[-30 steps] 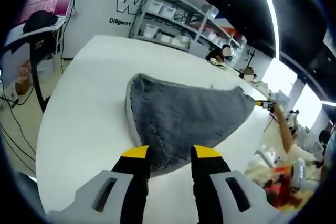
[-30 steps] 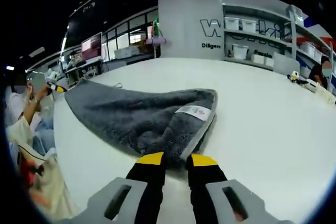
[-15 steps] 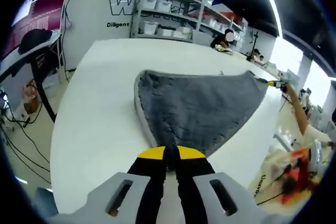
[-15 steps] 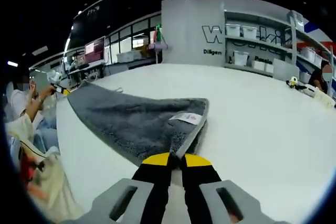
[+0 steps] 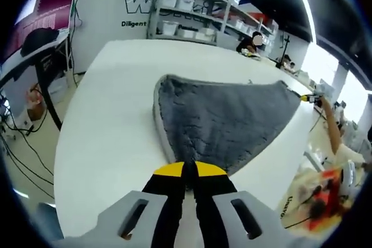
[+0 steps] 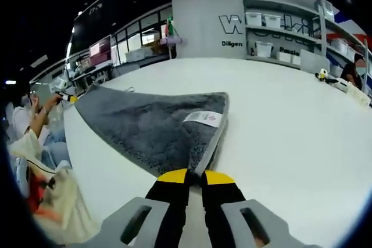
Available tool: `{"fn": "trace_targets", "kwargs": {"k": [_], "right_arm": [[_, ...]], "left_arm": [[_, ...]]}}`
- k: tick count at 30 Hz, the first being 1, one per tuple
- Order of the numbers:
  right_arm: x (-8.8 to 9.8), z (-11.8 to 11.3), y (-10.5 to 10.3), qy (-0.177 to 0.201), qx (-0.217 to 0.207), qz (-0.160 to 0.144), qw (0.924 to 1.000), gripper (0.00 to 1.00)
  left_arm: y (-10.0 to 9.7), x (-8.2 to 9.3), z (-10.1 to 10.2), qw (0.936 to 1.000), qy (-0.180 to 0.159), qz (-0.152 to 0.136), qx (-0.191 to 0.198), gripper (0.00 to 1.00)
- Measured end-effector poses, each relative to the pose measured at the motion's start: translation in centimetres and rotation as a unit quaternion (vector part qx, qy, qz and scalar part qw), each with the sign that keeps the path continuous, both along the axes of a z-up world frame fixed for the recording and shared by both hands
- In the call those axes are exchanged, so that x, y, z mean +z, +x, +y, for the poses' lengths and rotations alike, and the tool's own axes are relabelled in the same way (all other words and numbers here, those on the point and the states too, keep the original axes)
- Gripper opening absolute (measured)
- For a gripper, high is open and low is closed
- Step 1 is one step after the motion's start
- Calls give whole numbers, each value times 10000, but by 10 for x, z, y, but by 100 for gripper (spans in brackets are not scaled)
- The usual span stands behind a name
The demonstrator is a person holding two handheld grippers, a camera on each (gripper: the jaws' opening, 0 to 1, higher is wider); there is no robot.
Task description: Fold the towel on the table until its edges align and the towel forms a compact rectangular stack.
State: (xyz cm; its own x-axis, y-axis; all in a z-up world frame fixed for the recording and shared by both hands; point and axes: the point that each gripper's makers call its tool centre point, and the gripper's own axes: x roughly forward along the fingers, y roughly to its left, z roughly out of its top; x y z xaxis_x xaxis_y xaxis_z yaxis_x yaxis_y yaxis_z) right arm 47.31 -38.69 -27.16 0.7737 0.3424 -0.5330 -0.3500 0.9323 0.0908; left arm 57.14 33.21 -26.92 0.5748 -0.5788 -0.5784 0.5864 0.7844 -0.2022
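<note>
A grey towel lies spread on the white table, tapering toward my left gripper, which is shut on its near corner. In the right gripper view the same grey towel carries a white label near its light-edged side. My right gripper is shut on the corner just below that label. Both pinched corners are lifted slightly off the table. The towel's far part lies flat toward the table's edge.
Shelving with white bins stands against the far wall beyond the table. A person stands at the table's far edge on the right. Another desk with cables is left of the table. Bare white table stretches right of the towel.
A second ago both grippers stood open around the towel's corners; both have since shut on them. In the last half second the views shifted only slightly.
</note>
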Motion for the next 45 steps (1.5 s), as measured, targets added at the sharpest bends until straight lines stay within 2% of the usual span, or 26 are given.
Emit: {"fn": "trace_targets", "kwargs": {"k": [4, 9, 10, 12, 14, 17, 20, 24, 25, 26, 29, 32, 35, 41, 45], "right_arm": [[0, -1, 0, 20, -64, 21, 10000, 6], [1, -2, 2, -440, -44, -12, 9990, 10], [2, -2, 1, -482, -53, -6, 9988, 13], [5, -5, 3, -808, -27, -87, 9967, 19], [8, -8, 4, -1122, -9, -162, 9936, 26], [14, -3, 3, -1089, -6, -201, 9939, 29], [24, 3, 3, -796, -9, -333, 9963, 33], [29, 1, 4, -857, -117, -440, 9953, 43], [30, 1, 4, -863, -124, -447, 9952, 45], [32, 0, 5, -858, -145, -457, 9952, 46], [38, -1, 6, -731, -191, -528, 9957, 52], [42, -4, 8, -600, -288, -555, 9962, 59], [42, -3, 8, -530, -336, -540, 9966, 65], [35, 10, 0, -533, -302, -563, 9965, 73], [38, 9, 3, -514, -304, -720, 9956, 90]], "left_arm": [[1, 1, 1, 9997, -225, 57, -8, 5], [-14, 0, -17, 9995, -316, 20, -53, 9], [-15, 0, -18, 9995, -318, 25, -71, 11], [-19, 2, -23, 9993, -340, 38, -131, 16], [-14, 8, -21, 9991, -382, 55, -151, 19], [-19, 15, -30, 9992, -360, -14, -184, 24], [-18, 29, -33, 9990, -351, -169, -239, 30], [-28, 41, -46, 9983, -381, -334, -283, 37], [-26, 45, -44, 9982, -395, -363, -279, 39], [-26, 47, -44, 9980, -408, -401, -256, 42], [-22, 56, -39, 9976, -508, -461, -108, 61], [-24, 56, -38, 9974, -562, -451, 18, 73], [-33, 50, -40, 9976, -491, -480, 135, 79], [-52, 38, -48, 9975, -562, -395, 147, 76], [-57, 32, -42, 9974, -415, -483, 341, 77]]}}
